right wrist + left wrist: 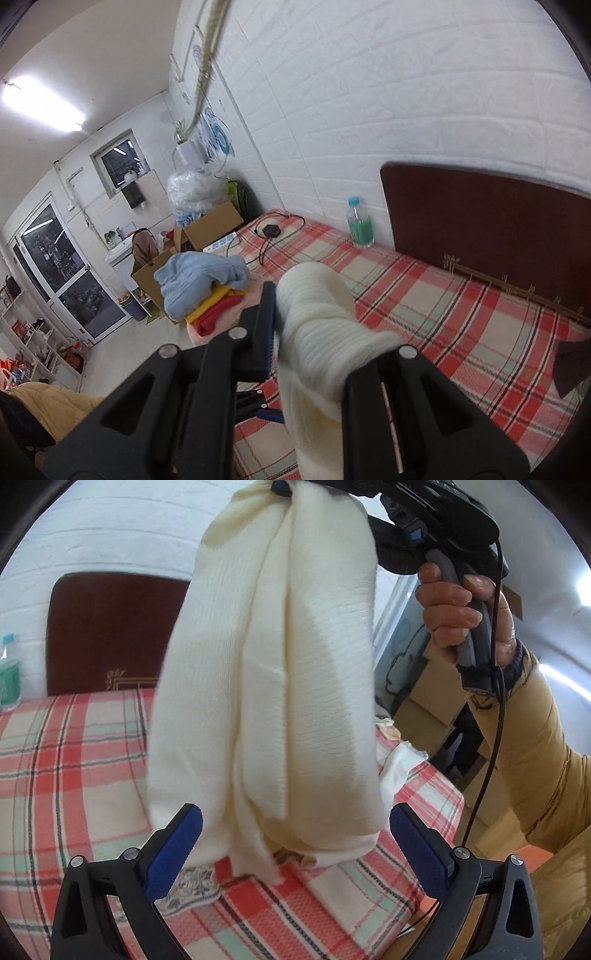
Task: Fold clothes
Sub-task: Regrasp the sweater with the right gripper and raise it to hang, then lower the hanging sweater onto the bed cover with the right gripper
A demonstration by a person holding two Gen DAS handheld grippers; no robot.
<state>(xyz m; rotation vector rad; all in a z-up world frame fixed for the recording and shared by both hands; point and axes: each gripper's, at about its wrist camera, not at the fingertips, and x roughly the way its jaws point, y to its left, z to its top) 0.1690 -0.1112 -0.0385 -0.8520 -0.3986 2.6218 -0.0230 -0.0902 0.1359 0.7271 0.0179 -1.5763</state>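
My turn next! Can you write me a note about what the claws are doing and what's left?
Right claw: shut on the cream sweater, holding it up so it hangs over the bed.
Left claw: open, empty, just under the sweater's bottom edge.
Pile of blue, yellow and red clothes lies at the bed's far end.
Done: sweater lifted.
Left: grab the bottom edge, lay it flat, fold it.

A cream ribbed garment (280, 672) is being shown against a red, mint and beige plaid bedsheet (74, 760); the headboard (491, 229) is being rendered dark brown.
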